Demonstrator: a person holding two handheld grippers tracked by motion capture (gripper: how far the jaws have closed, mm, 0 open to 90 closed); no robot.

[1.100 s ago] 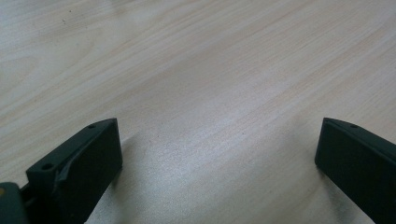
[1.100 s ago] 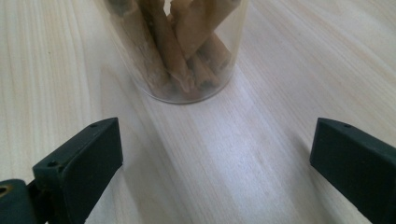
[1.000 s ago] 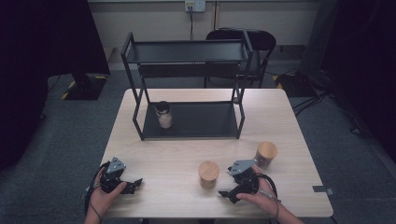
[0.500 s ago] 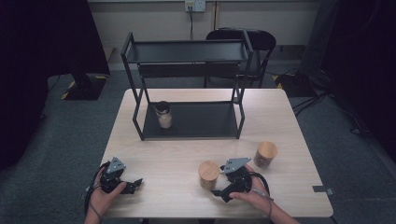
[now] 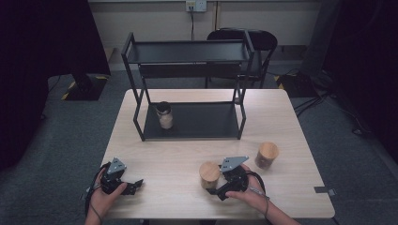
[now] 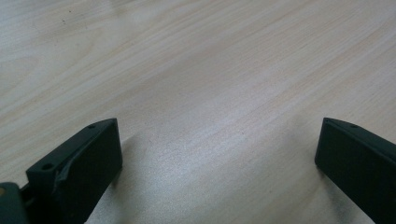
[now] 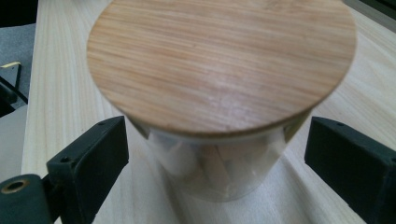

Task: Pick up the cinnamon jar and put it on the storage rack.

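A glass jar with a round wooden lid (image 5: 209, 174) (image 7: 219, 65) stands near the table's front edge. My right gripper (image 5: 219, 188) (image 7: 215, 158) is open, its jaws on either side of that jar with a gap to each. A second wooden-lidded jar (image 5: 267, 155) stands to the right of it. A dark-lidded jar (image 5: 164, 115) sits on the lower shelf of the black rack (image 5: 187, 121). My left gripper (image 5: 132, 184) (image 6: 219, 158) rests open at the front left over bare wood, nothing between its jaws.
The two-tier black rack takes up the back half of the light wooden table (image 5: 178, 154). A black chair (image 5: 244, 40) stands behind the table. Bare wood lies between the two grippers and in front of the rack.
My right gripper has moved left toward the nearer wooden-lidded jar, and its jaws now stand around it. The left gripper has stayed in place.
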